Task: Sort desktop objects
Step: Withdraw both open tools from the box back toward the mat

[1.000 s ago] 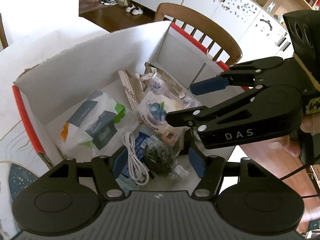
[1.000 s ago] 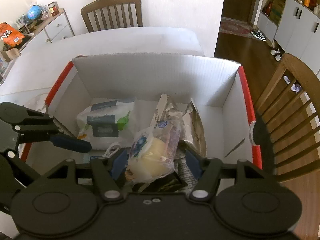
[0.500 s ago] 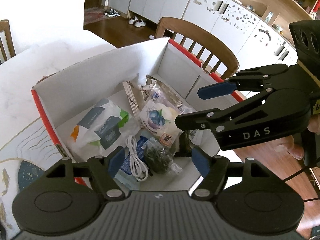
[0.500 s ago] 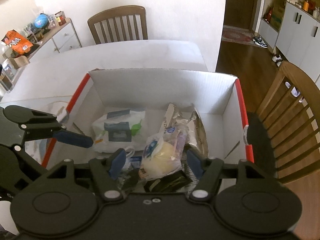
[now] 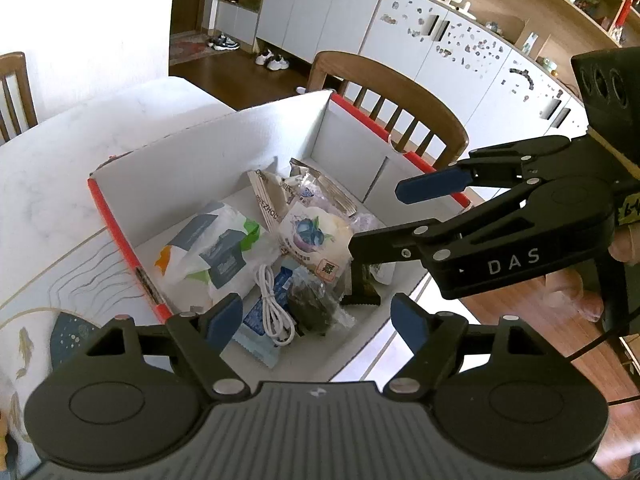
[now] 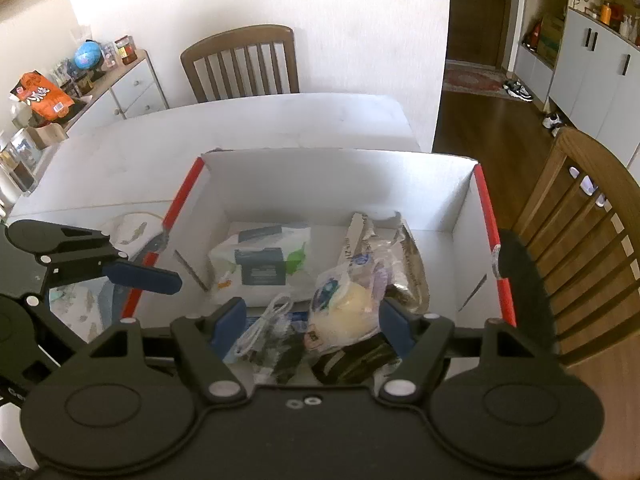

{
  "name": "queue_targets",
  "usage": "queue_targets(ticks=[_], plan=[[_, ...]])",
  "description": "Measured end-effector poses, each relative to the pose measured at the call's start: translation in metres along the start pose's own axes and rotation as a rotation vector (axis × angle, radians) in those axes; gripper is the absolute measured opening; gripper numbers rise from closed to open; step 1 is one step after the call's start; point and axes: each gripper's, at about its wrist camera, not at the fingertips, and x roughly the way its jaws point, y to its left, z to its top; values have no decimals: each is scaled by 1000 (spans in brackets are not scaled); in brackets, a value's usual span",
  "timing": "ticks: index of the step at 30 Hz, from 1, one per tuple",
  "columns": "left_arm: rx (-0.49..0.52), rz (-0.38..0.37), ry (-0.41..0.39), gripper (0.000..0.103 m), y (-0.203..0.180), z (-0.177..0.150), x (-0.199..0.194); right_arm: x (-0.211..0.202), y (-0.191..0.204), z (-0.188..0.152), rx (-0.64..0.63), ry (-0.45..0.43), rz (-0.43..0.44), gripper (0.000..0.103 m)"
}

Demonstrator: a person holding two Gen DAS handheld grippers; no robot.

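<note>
A: Where was everything?

B: In the white cardboard box [image 5: 192,168]: wet-wipes pack [image 5: 216,256] at nine o'clock, blueberry bun packet [image 5: 312,240] at centre, white cable [image 5: 274,308] and dark snack bag [image 5: 312,304] at six.

A: And the grippers?

B: The left gripper [image 5: 316,320] and right gripper [image 6: 310,320] hung above the box; their jaws had just been opening, both stood wide, nothing gripped.

A: Risks?

B: I judged a jaw might snag the loose cable or catch the red-edged rim.
</note>
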Motion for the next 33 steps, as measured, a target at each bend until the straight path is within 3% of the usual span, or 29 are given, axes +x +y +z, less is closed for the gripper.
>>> queue_targets(ticks=[13,15,33], plan=[[21,-12,-49,93,7,-20,-29,-14,29,-7,29,-59,-2,87],[25,-9,-57,102,10,-24,-34,-15,35,-7,34,-66,-5,88],[20,-5,-78,102,53,-60,-79,-6,108,-7,51,-84,-12,89]])
